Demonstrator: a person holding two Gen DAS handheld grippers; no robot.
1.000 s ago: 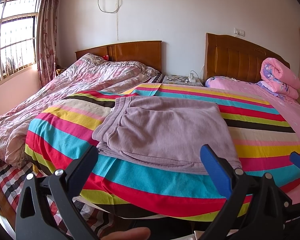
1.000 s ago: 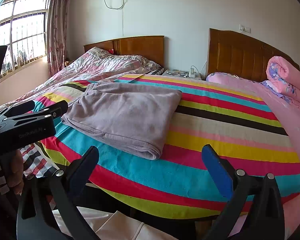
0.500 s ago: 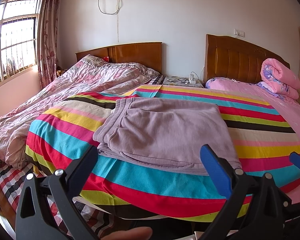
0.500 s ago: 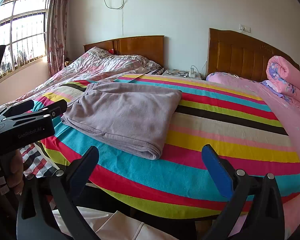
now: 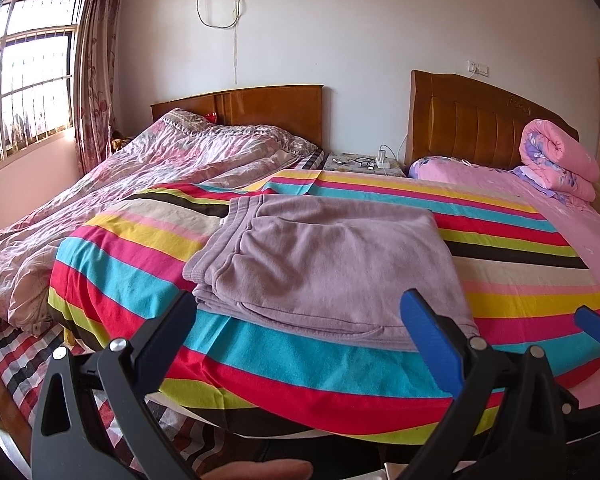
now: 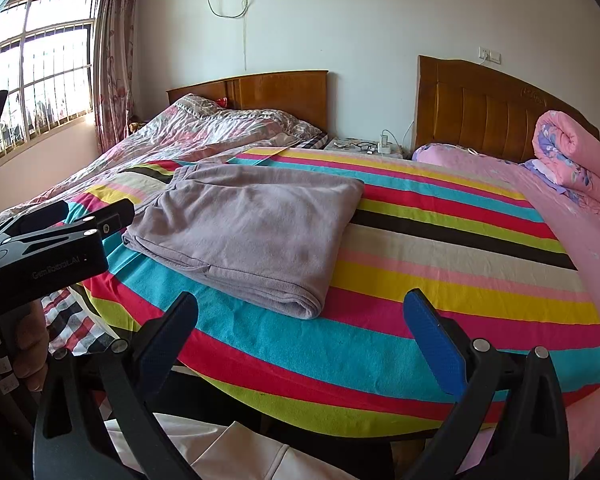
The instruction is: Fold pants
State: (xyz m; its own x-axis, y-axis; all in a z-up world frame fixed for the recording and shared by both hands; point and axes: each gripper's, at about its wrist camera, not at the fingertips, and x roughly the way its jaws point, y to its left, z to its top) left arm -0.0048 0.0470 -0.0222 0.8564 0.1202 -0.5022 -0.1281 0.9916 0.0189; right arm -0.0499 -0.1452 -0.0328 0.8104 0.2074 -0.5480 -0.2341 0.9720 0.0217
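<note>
Two beds stand side by side against a white wall, each with its own wooden headboard, and between the headboards sits one small nightstand (image 5: pixel 362 162) carrying a white plug strip and a tangle of cables. On the window side, one rumpled pink floral quilt (image 5: pixel 148 184) covers its bed; on the other bed lies one striped blanket (image 5: pixel 512 252) in bands of teal, red, yellow, pink, black and cream, with a pink sheet (image 5: pixel 580 220) beyond it and one rolled pink duvet (image 5: pixel 556 160) against the headboard. One pair of mauve fleece pants (image 5: pixel 332 264) lies already folded into a flat rectangle on the striped blanket, waistband toward the window side, touched by neither tool. Both sets of tongs are spread wide and hold nothing: the left tongs (image 5: pixel 300 324) hover short of the near edge of the bed, just before the pants, and the right tongs (image 6: pixel 300 320) hang over the blanket's near edge, the folded corner of the pants just ahead of them. In the right view the left tool's black body shows at the left, gripped by a hand (image 6: pixel 24 356). One barred window (image 6: pixel 48 64) with one floral curtain (image 6: pixel 114 52) lights the room.
</note>
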